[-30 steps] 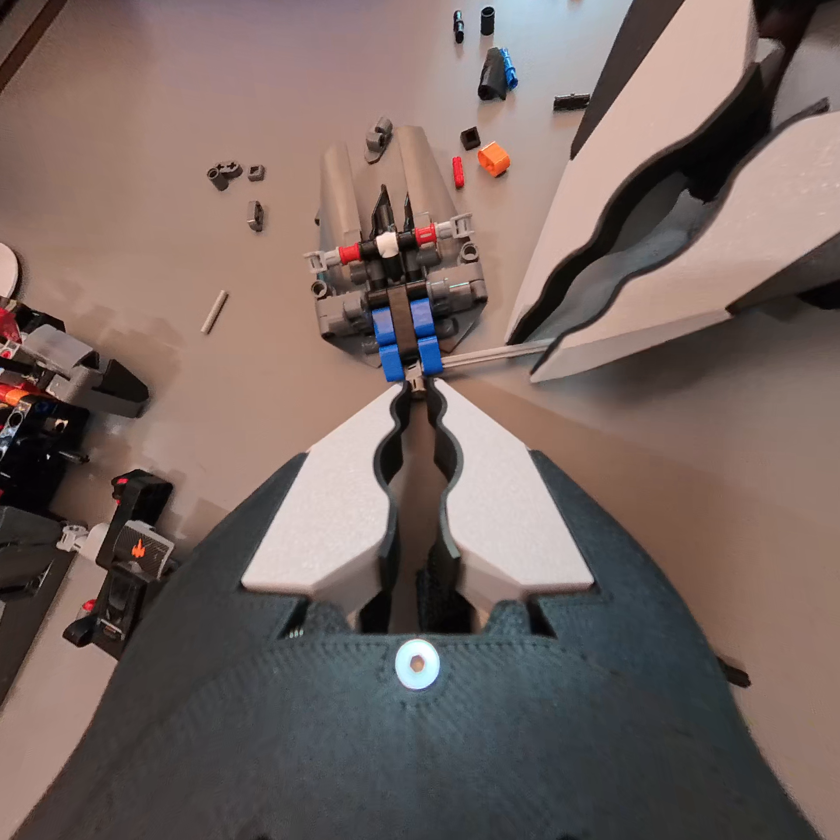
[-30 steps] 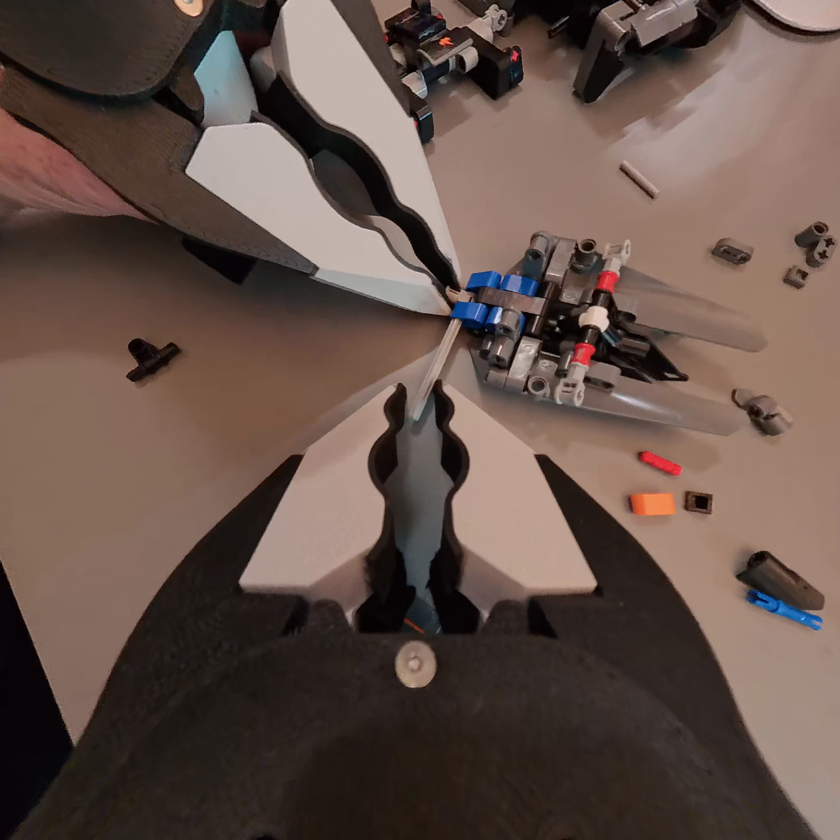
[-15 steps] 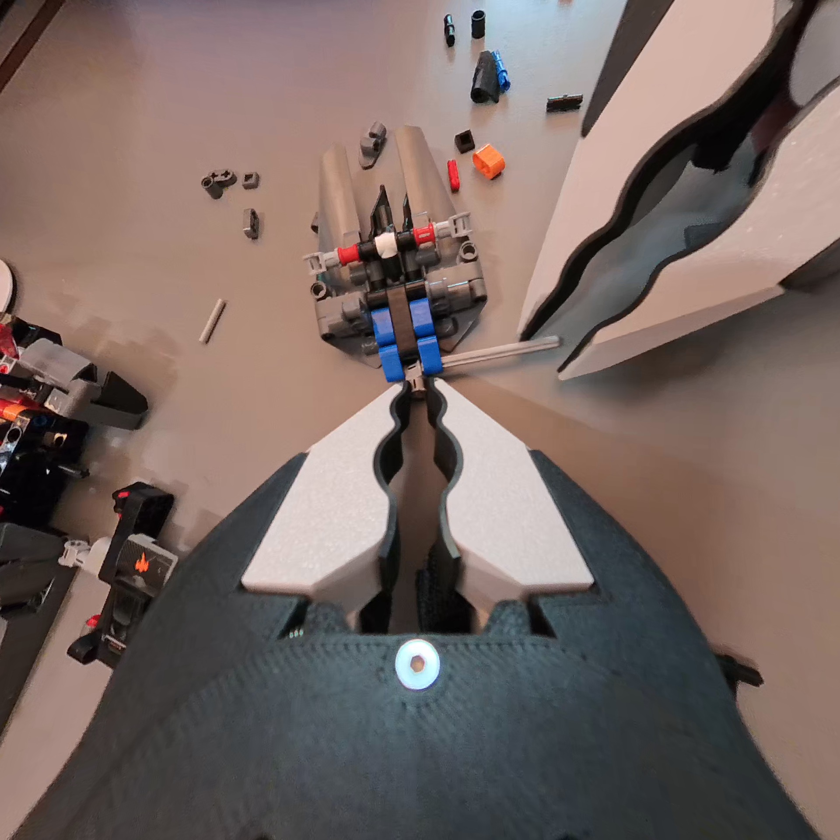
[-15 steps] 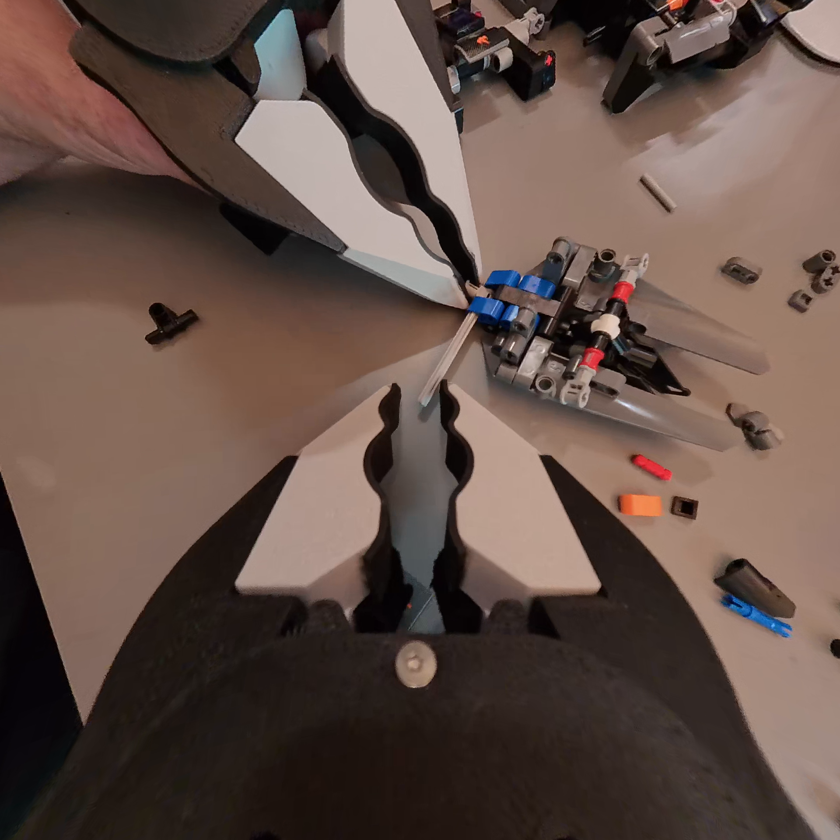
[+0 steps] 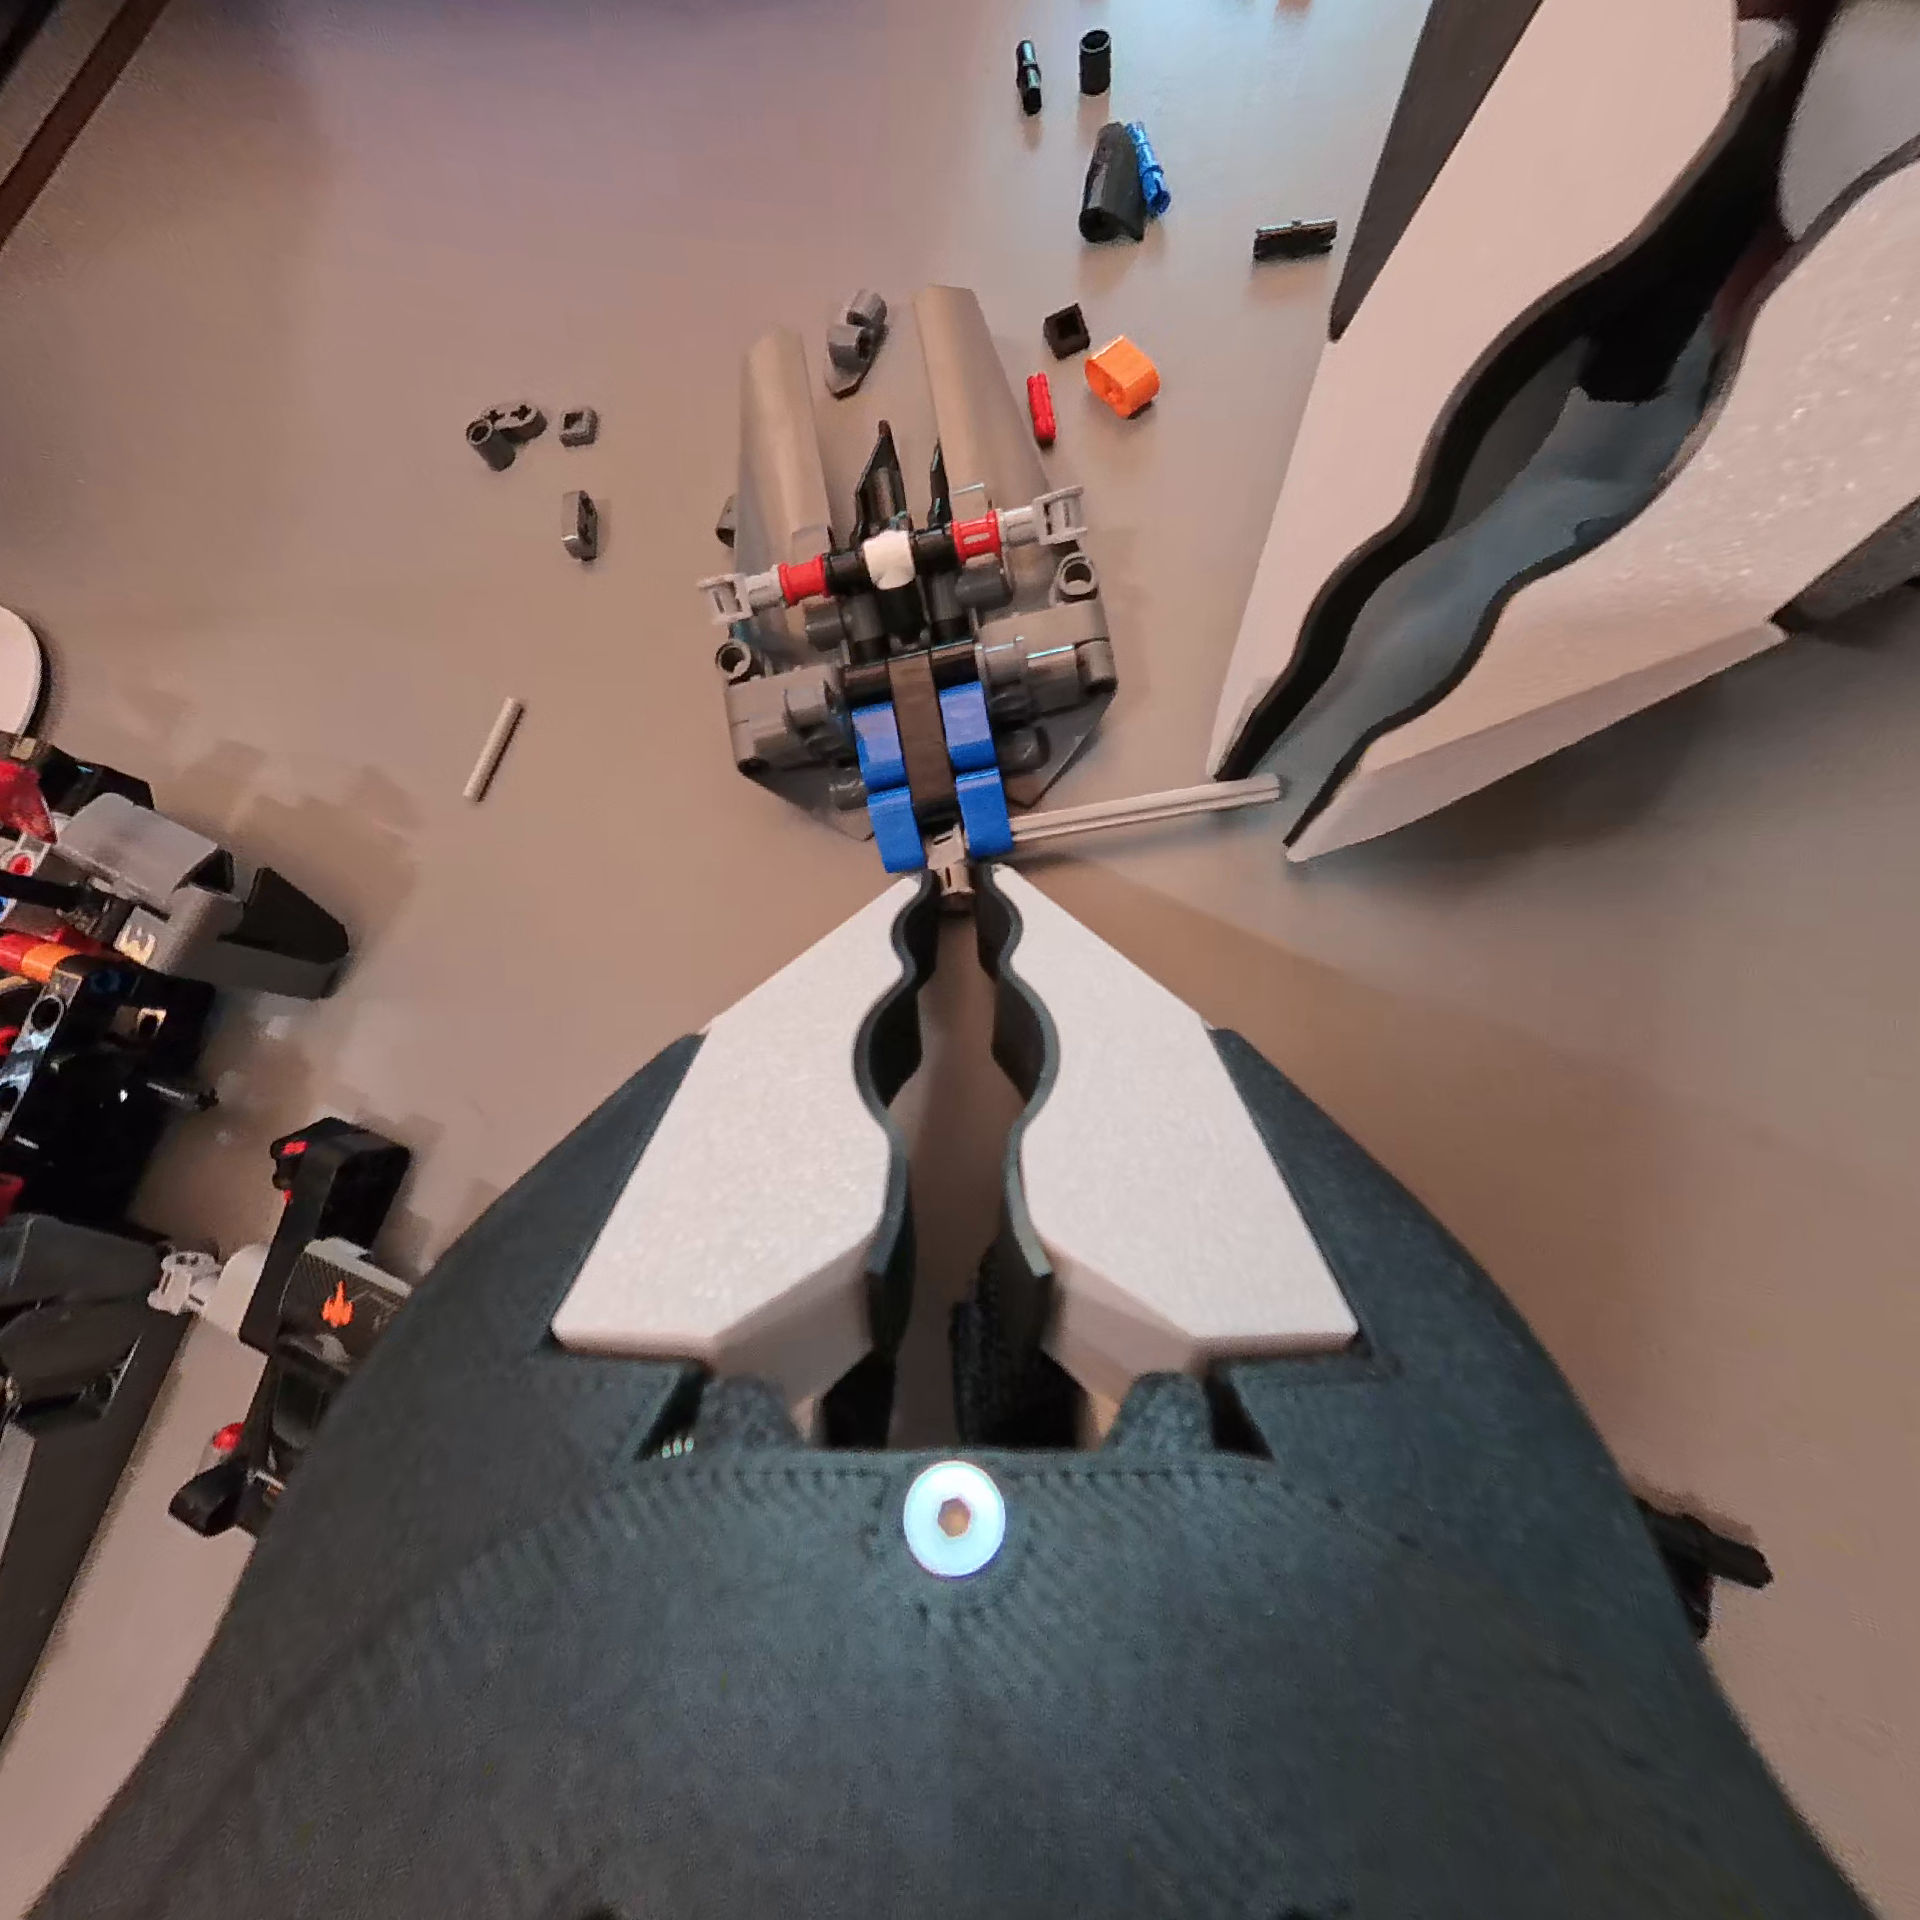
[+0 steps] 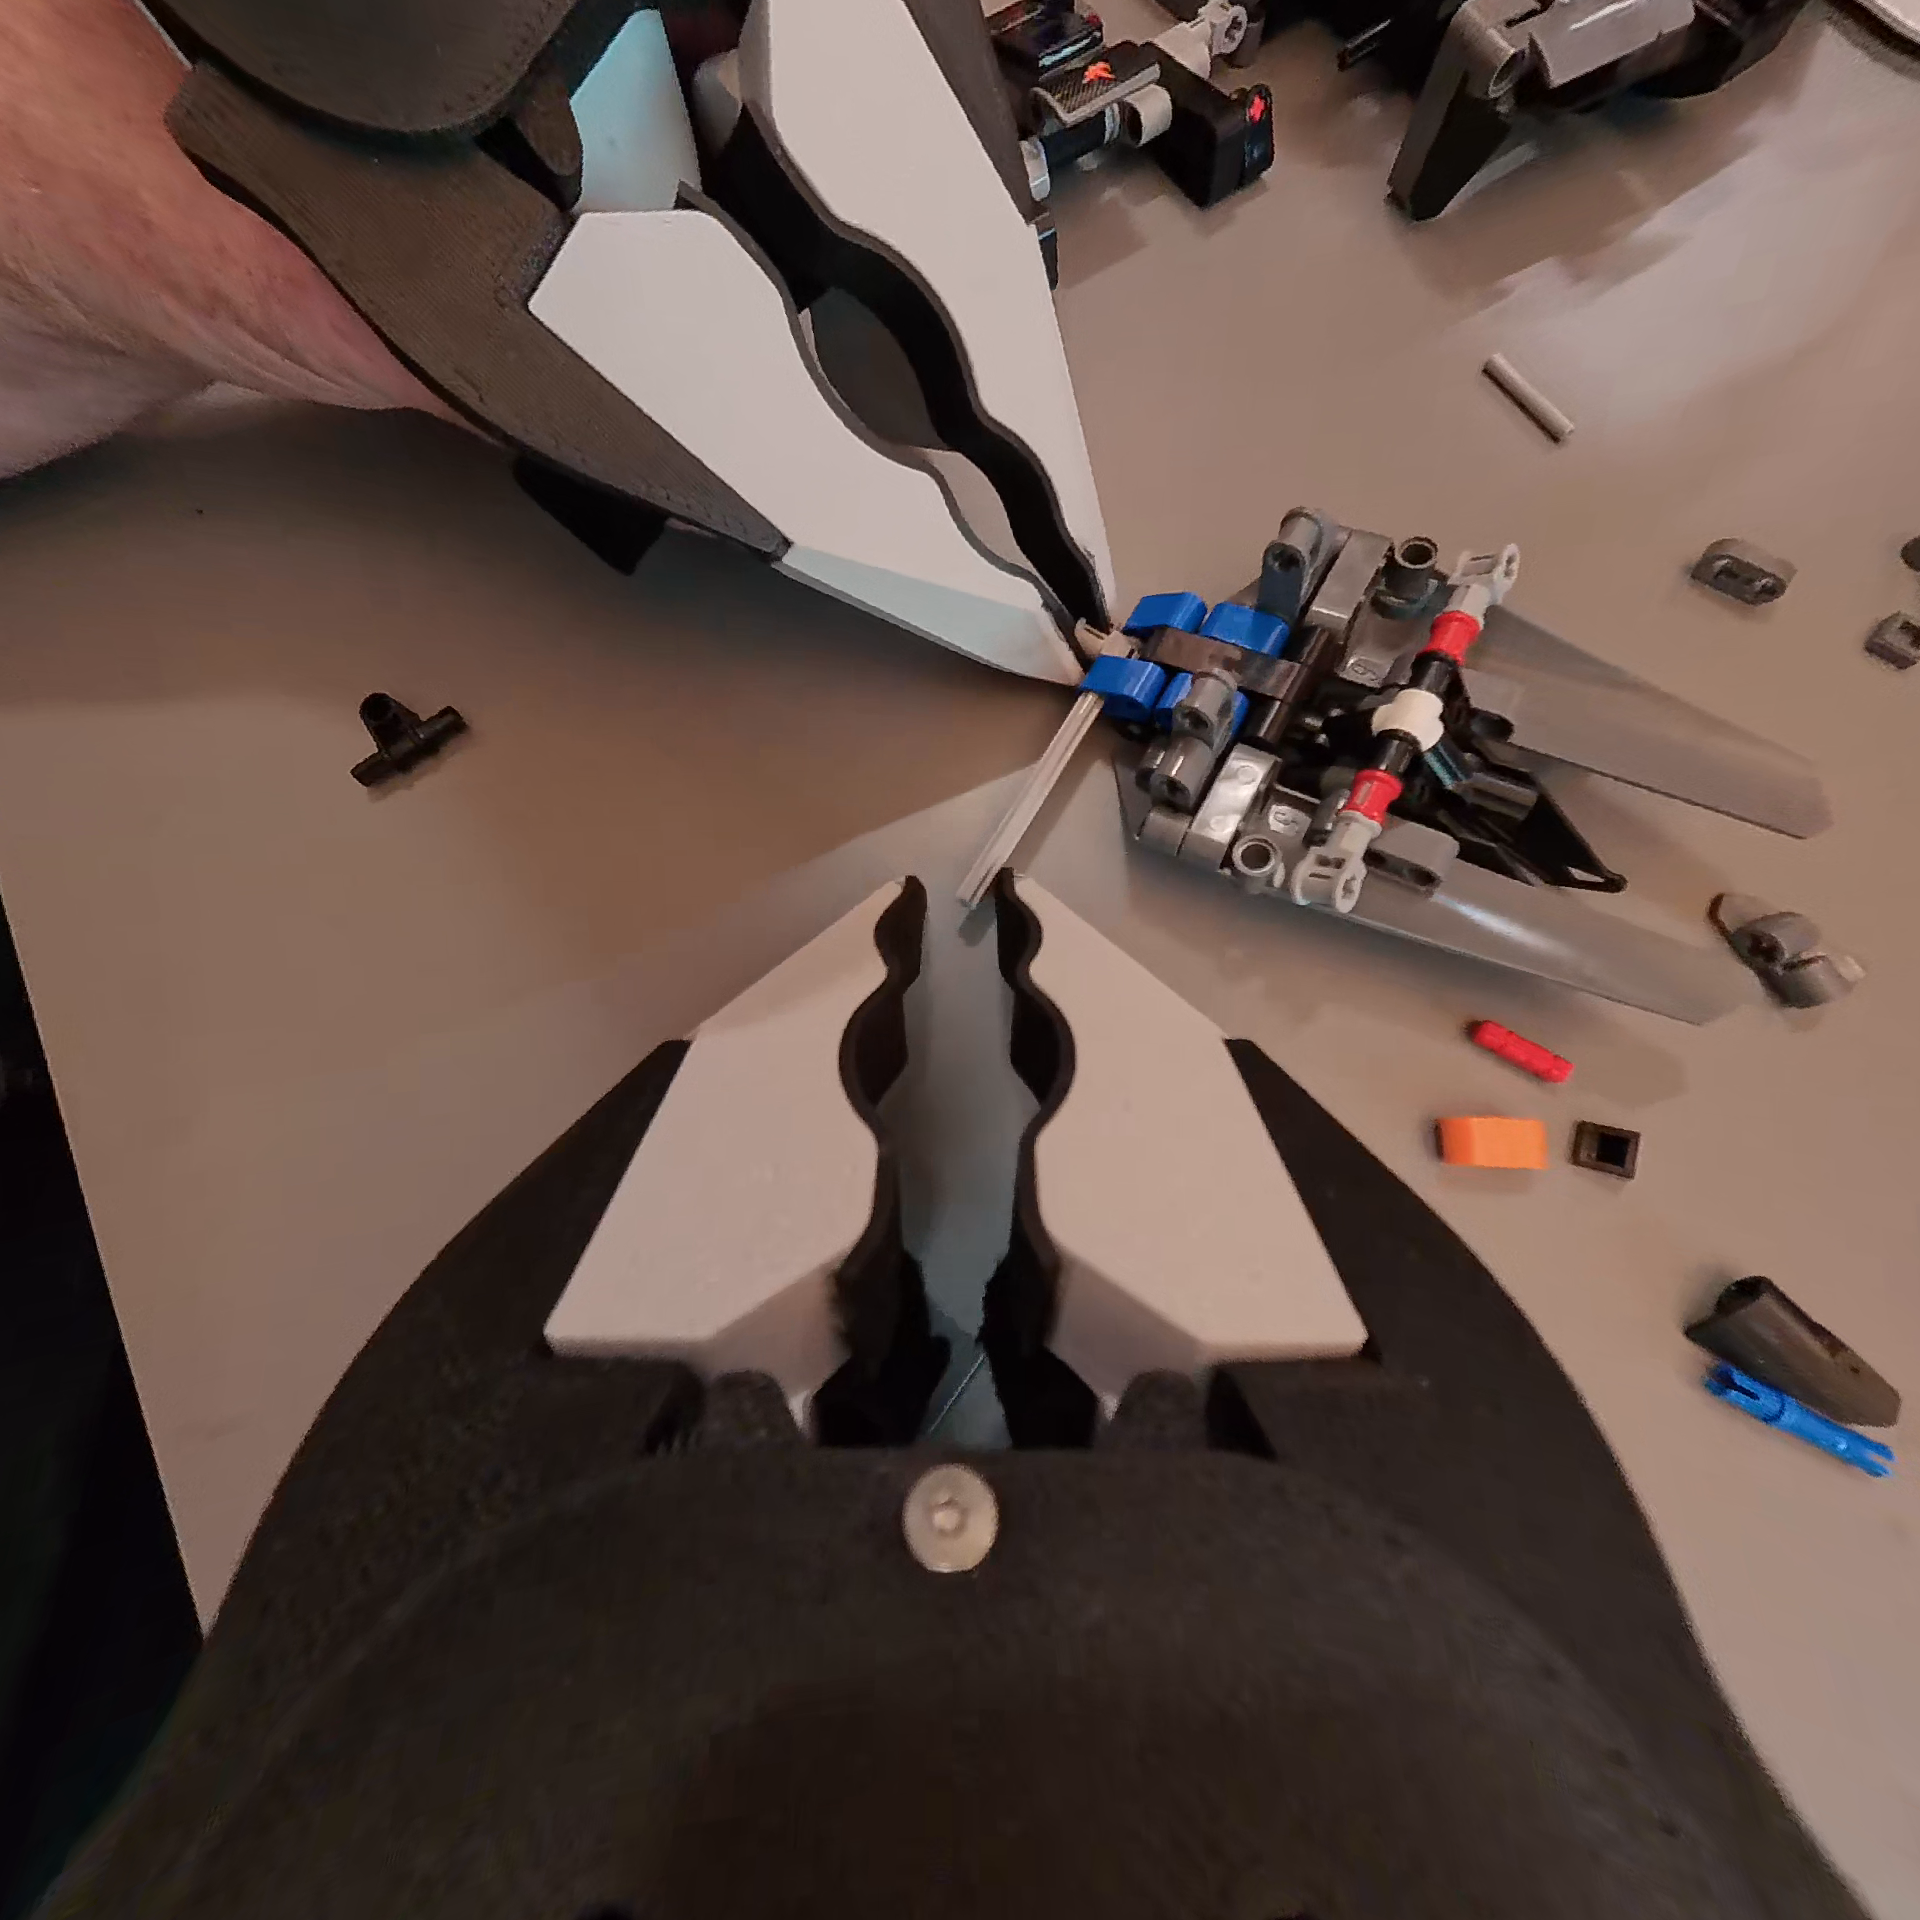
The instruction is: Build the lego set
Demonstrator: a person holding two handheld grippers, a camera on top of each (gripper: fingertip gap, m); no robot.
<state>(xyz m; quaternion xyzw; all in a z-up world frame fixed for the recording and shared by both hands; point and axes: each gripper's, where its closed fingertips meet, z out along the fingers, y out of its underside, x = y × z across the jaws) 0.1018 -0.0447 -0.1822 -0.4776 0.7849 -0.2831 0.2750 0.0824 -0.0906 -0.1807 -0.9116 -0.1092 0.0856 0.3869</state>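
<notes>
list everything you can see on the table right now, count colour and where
lego assembly: 1, grey, black, blue and red, table centre
long axle: 1, light grey, sticking out of the assembly's blue end toward the right claw
short axle: 1, light grey, loose, left of the assembly
orange piece: 1, beside the small black square piece
red pin: 1, near the grey wing
blue pin: 1, against a black curved piece
black T connector: 1, lying alone
built sections: several, mostly black and grey, table edge
left claw: shut on a small grey part at the blue end
right claw: open, tips around the axle's free end
</notes>
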